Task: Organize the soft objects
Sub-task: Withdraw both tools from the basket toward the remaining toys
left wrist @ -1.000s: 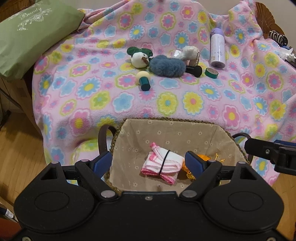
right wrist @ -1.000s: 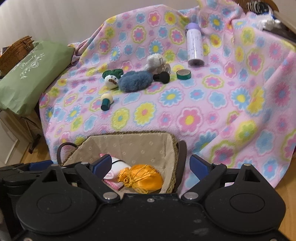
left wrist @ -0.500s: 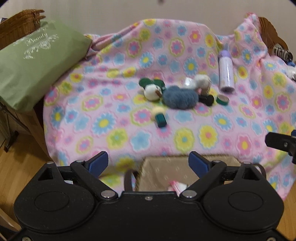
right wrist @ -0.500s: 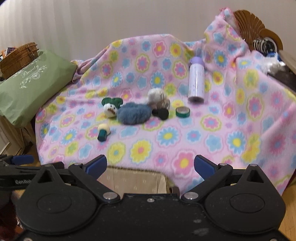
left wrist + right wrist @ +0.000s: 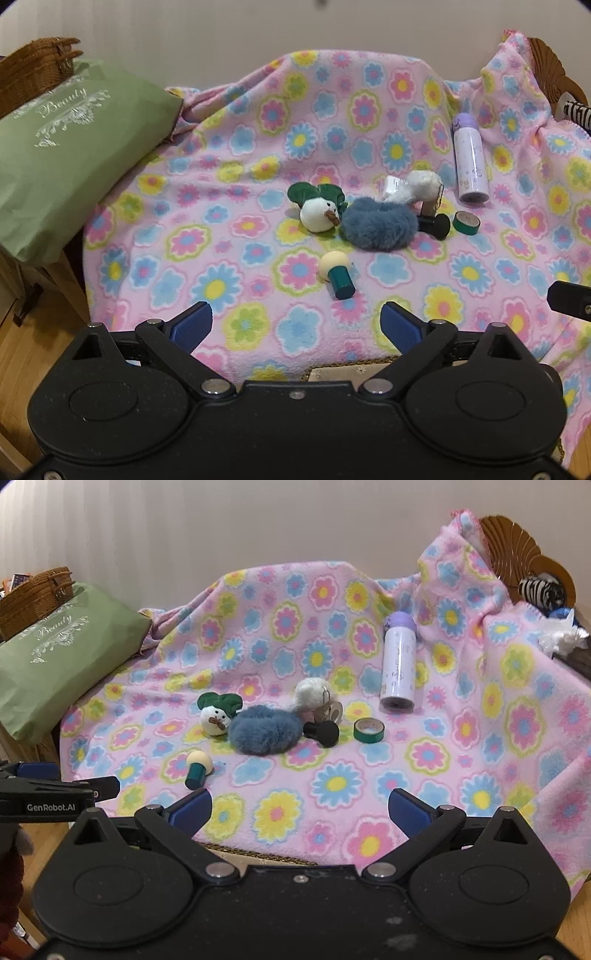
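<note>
Hovering wide open above the blanket, both grippers empty

Left wrist view: the left gripper (image 5: 296, 325) stands with its blue pads far apart and nothing between them, touching nothing. It hangs over the near edge of the flowered blanket (image 5: 207, 229). A second ago this view looked down into the basket (image 5: 347, 369) with a pink cloth bundle inside; now only a sliver of its rim shows under the gripper body, and the bundle is out of sight. The soft things lie mid-blanket: a white snowman plush (image 5: 318, 218) with a green hat touches the left side of a blue furry scrunchie (image 5: 378, 229), and a white pompom (image 5: 421, 184) sits just behind the scrunchie. A black brush (image 5: 436, 225) touches the scrunchie's right side, a green tape roll (image 5: 466, 222) lies beside it, a cream-headed stamp (image 5: 336, 271) lies nearer, apart, and a lilac bottle (image 5: 470, 162) lies farther back right. A green pillow (image 5: 62, 155) rests at left. The right gripper's tip pokes in at the right edge.

Right wrist view: the right gripper (image 5: 300, 808) is likewise spread wide and empty. The orange pouch seen a second ago is no longer visible; the basket rim (image 5: 255, 853) barely shows. The snowman (image 5: 216, 716), scrunchie (image 5: 264, 733) and pompom (image 5: 314, 694) keep the same cluster. The left gripper (image 5: 55, 794) enters from the left edge.
</note>
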`<state>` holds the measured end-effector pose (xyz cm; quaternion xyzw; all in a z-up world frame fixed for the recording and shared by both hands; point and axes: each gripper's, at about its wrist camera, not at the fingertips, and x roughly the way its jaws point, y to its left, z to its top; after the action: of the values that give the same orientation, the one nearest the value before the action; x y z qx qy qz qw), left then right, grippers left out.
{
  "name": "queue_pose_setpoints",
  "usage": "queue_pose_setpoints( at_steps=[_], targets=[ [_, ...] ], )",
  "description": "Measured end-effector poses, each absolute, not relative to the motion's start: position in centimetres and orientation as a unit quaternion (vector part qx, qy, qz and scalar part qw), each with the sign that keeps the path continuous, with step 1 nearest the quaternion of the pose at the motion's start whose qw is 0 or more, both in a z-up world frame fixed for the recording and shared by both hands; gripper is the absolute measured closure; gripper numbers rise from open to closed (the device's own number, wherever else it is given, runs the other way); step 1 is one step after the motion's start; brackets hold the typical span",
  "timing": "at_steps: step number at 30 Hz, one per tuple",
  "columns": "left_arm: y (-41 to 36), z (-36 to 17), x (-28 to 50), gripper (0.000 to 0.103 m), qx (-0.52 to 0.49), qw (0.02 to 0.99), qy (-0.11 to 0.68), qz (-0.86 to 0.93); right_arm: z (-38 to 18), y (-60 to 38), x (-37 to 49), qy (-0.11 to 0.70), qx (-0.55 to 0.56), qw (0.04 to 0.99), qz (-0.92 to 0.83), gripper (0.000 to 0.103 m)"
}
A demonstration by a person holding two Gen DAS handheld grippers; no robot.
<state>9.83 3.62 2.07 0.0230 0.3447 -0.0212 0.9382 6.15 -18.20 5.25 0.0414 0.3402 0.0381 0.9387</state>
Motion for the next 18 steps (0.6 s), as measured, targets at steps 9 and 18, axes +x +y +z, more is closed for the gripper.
queue_pose_setpoints(
  at_steps=[9, 18],
  targets=[
    [3.4, 0.5, 11.8, 0.008, 0.025, 0.930, 0.365, -0.025, 3.1, -18.7, 8.5, 0.382, 0.060, 0.922, 0.027, 0.001],
    [3.3, -1.0, 14.3, 0.008, 0.020, 0.920, 0.391, -0.028, 0.7, -19.1, 11.2, 0.420, 0.067, 0.905, 0.021, 0.001]
  ],
)
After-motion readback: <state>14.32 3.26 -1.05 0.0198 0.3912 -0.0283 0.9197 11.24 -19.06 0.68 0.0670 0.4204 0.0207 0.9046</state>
